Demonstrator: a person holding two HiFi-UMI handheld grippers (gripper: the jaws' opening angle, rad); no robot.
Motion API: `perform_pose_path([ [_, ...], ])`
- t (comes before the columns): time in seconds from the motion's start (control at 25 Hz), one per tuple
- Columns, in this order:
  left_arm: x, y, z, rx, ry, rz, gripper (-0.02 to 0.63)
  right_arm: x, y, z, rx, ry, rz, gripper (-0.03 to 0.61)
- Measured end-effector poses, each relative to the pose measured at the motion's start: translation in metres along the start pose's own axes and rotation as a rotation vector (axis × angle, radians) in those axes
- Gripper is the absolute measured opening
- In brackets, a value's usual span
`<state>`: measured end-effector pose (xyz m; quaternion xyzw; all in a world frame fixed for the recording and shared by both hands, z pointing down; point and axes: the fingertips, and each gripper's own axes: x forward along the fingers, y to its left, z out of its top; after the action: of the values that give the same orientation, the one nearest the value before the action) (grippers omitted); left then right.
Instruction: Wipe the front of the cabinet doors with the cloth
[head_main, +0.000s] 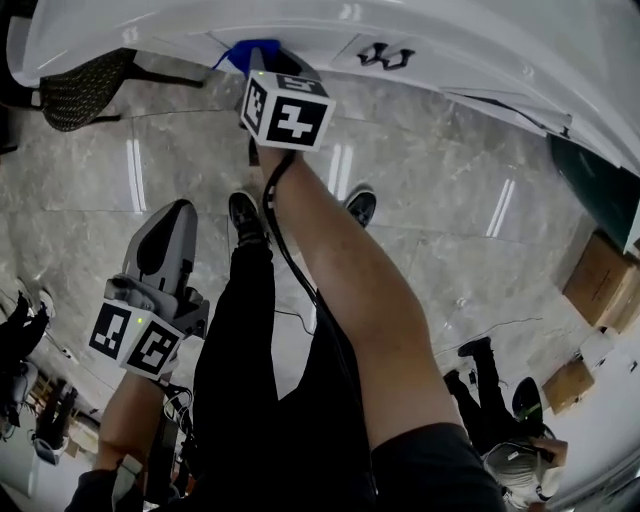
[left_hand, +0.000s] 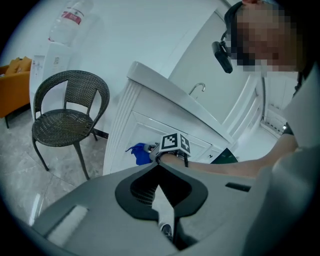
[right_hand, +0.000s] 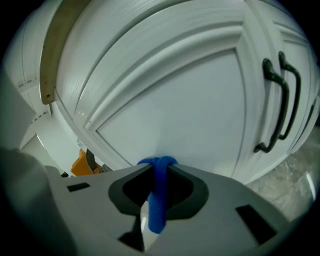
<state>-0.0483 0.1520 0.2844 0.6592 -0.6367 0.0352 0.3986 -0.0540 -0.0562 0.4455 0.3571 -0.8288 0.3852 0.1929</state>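
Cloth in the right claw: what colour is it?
The cloth is plain blue, clearest in the right gripper view.

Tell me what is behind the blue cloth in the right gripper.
The blue cloth, pinched between the jaws of the right gripper, has the white panel of a cabinet door behind it and seems to touch it. The patch of door under the cloth is covered.

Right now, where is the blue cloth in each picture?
Head view: the blue cloth is at the top, left of middle, against the white cabinet.
Left gripper view: a small blue patch just below the middle, on the cabinet front.
Right gripper view: at the bottom middle, pinched by the right gripper and pressed to the door.
Shared landmark: the white cabinet.
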Motion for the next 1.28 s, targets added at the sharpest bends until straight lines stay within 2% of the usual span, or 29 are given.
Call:
perform_pose_path([
  [0.16,0.015,-0.027,-0.009,0.017,0.024,-0.028,-0.002,-0.022,-0.045,0.008,-0.015,-0.016,-0.077,0.057],
  [0.4,0.032,-0.054,-0.014,0.031,0.041,-0.052,-0.002,-0.05,-0.098,0.02,0.044,-0.053,-0.197,0.057],
  [0.6,0.035,-0.065,-0.019,0.038,0.048,-0.065,-0.002,-0.063,-0.11,0.02,0.123,-0.088,-0.223,0.057],
  [0.76,0.028,-0.056,-0.017,0.028,0.04,-0.061,-0.002,-0.065,-0.113,0.014,0.172,-0.097,-0.234,0.057],
  [0.96,0.008,-0.024,-0.009,0.001,0.011,-0.027,-0.002,-0.047,-0.077,-0.007,0.149,-0.047,-0.184,0.057],
  [1.28,-0.026,0.044,0.002,-0.05,-0.022,0.045,-0.002,0.023,0.04,-0.063,0.009,0.097,0.005,0.057],
])
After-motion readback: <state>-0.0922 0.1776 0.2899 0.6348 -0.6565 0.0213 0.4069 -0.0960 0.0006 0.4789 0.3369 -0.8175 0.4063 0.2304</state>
